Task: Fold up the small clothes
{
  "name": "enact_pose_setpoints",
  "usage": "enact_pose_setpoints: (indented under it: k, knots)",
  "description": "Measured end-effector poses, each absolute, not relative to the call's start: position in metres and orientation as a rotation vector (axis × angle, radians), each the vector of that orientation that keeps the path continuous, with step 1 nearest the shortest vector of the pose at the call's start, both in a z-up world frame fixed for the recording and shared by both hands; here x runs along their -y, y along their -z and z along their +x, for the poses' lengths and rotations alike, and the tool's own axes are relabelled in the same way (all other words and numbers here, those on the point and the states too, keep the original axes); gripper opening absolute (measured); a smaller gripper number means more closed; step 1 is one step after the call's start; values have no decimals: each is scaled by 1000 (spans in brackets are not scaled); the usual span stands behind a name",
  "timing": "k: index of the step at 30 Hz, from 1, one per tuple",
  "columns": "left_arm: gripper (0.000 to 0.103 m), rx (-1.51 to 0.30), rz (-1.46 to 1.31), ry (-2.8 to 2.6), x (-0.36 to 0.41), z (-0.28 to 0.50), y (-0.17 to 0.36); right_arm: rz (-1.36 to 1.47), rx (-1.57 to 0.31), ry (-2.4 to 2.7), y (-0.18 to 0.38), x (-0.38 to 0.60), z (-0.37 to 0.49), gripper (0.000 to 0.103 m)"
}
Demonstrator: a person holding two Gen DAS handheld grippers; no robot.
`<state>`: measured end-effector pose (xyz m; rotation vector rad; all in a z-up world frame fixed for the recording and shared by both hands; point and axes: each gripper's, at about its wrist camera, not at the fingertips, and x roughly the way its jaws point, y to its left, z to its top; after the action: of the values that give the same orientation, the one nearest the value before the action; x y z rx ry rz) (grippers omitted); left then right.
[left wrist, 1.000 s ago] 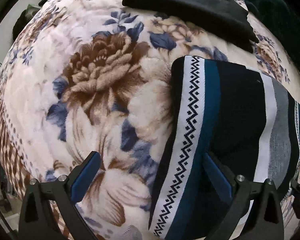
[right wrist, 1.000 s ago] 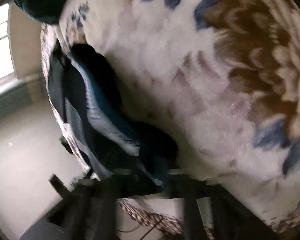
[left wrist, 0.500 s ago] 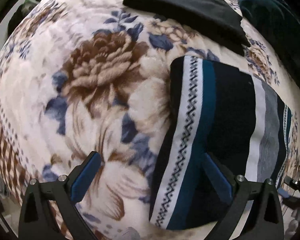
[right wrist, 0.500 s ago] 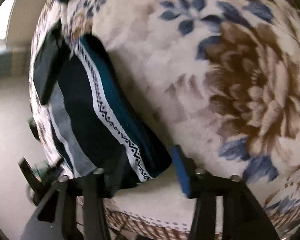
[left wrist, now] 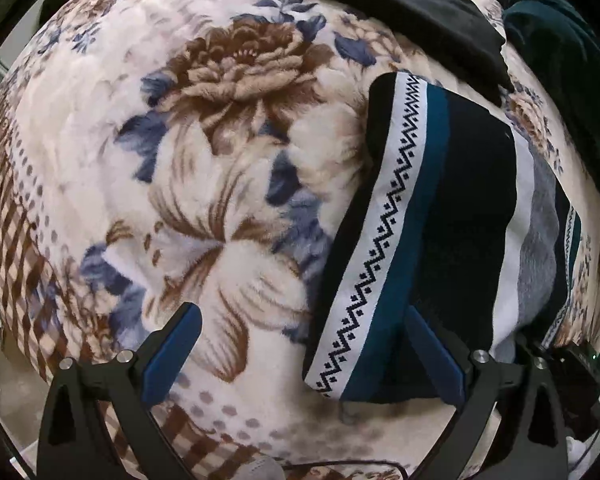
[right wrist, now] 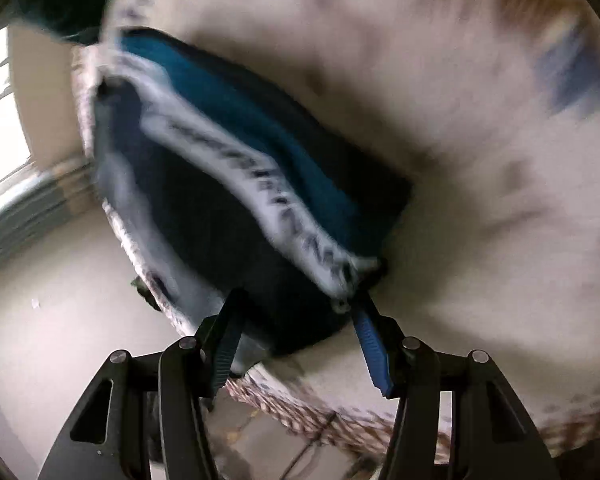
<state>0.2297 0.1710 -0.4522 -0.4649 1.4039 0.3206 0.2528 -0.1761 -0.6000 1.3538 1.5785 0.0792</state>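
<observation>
Item, striped folded garment (right wrist: 260, 208) on floral blanket (left wrist: 204, 184): you are straddling its corner with the half-spread, empty right gripper (right wrist: 296, 332), so be reaching deeper before pinching.

Below my left gripper (left wrist: 304, 354) the blanket (left wrist: 204, 168) spreads out; the folded striped garment (left wrist: 440, 216) lies on it under my right-hand finger, and a second folded cloth (left wrist: 404, 16) lies beyond. A corner of that garment sits between my right gripper's (right wrist: 296, 336) fingers.
</observation>
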Motion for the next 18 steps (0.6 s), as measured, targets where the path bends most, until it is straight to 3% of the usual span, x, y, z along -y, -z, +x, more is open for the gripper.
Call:
enact_pose_setpoints:
  k: [1,2,4,8,11,13,15,18]
  knots:
    - [103,-1404,-475,-316,-170,231,453,1372,-1549,-52,602,172,255,49]
    - [103,-1402,-488,-311,-170,231,453,1386,-1506,-57,599,167,258,28]
    - [103,-1403,-506,-303,-168,232,456,1392,-1385,-139,580,159,263,22]
    - [103,-1413,-507,-300,-167,230,462,1370,-1214,-327,557,165,253,20]
    - [103,-1419,-520,-307,-171,224,461,1289,-1398,-178,580,178,243,25]
    - [103,-1415,-521,-315,-173,217,458,1296,-1408,-128,576,191,232,33]
    - [103,-1415,-512,-322,-174,213,457,1253,-1400,-124,558,191,228,56]
    - [103,-1413,-511,-326,-176,210,456,1261,-1398,-183,543,176,227,61]
